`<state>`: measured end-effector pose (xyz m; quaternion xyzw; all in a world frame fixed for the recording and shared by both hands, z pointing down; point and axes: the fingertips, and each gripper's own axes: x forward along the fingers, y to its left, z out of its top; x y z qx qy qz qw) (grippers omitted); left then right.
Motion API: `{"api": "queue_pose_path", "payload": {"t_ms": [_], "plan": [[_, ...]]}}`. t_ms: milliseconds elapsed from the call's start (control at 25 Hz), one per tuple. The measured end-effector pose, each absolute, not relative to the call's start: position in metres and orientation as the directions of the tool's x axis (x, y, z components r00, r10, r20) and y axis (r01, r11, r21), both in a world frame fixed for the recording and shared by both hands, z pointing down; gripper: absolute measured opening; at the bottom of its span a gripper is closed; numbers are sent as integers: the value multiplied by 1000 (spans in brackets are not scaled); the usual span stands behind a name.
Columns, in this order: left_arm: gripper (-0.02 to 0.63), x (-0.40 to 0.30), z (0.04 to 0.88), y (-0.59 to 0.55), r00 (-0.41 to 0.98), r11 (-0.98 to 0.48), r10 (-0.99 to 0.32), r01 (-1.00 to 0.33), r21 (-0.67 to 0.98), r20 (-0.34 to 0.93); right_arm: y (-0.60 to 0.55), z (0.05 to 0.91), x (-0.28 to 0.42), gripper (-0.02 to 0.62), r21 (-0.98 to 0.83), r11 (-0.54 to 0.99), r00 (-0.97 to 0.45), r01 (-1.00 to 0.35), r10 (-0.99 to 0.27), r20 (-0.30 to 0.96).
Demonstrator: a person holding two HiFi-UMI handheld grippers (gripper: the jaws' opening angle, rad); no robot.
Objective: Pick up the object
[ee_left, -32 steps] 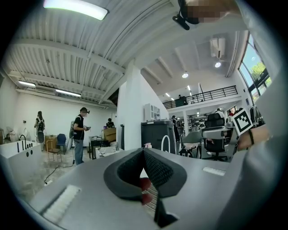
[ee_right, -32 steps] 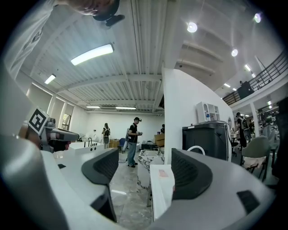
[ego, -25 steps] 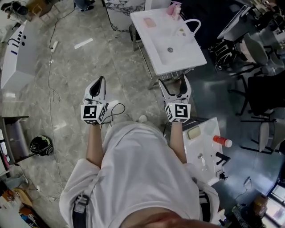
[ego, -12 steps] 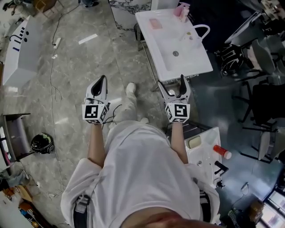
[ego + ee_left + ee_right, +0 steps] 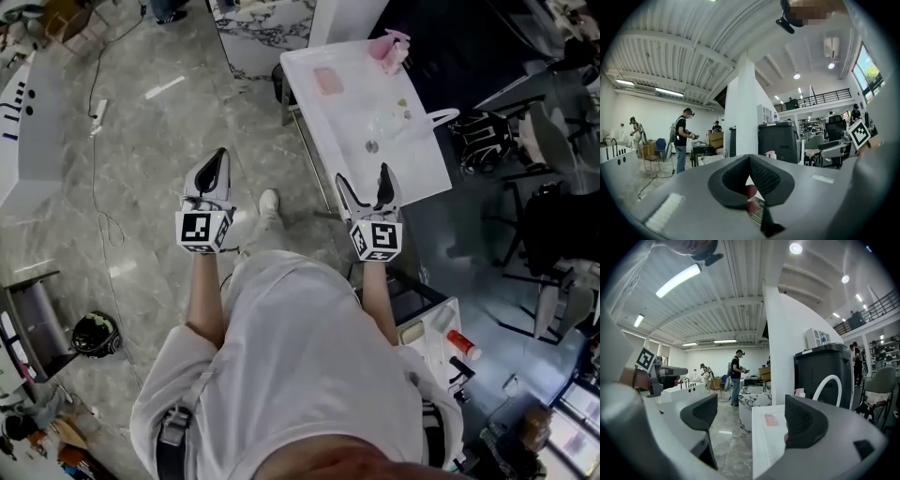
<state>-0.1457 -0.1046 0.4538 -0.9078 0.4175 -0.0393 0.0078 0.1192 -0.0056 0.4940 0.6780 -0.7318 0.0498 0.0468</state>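
— White rectangular washbasin [image 5: 314, 117], is it this that stands before the person?
— Yes. It stands on the grey marble floor [image 5: 141, 169], straight ahead of the person in the white shirt [image 5: 309, 375]. On its top, near the far left corner, lies a flat pink rectangular bar [image 5: 328, 81]. At the far edge stands a small pink bottle [image 5: 392, 47], and on the right side there is a white curved tap [image 5: 442, 114].
— Which of them is the object to pick up?
— I cannot tell; the task does not name one. Both pink things are on the washbasin, well apart from both tools.
— How is the left gripper [image 5: 217, 161] [image 5: 750, 159]?
— Its two black pads are pressed together, tip against tip, and they pinch nothing. It is held in the air over the floor, to the left of the washbasin.
— And the right gripper [image 5: 362, 178] [image 5: 752, 416]?
— Its jaws are spread wide and they are empty. It is held at the near edge of the washbasin and looks along its top. In the right gripper view the pink bar [image 5: 771, 419] shows in the gap between the jaws, far ahead, and the tap [image 5: 829, 383] rises above the right pad.
— What else is around?
— A round black helmet [image 5: 94, 333] lies on the floor at the person's left.
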Motion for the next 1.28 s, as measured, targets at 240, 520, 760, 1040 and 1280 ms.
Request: {"api": "queue_pose_path", "payload": {"t_ms": [240,520,760,1040,1280], "plan": [[-3,-135,462,-200,712,-714,-698,-700,4,72,-90,509,120,449,-10,8,-10,-1000,-979,205],[-3,-111,472,-260,747,-748,-659,-663,31,88,-165,520,128,445,15,-3,7,-1000,-964,267],[-3,-98,479,-289,727,-730,-675,-683,31,126,-230,550,152,445,13,23,-17,-1000,-946,325],[-3,-104,488,-308,675,-680,-715,-732,42,184,-290,615,178,445,-27,64,-69,-998,-892,447],[-3,-125,499,-312,602,-613,-761,-790,36,242,-333,684,205,446,-119,41,-101,-992,-824,557]]}}
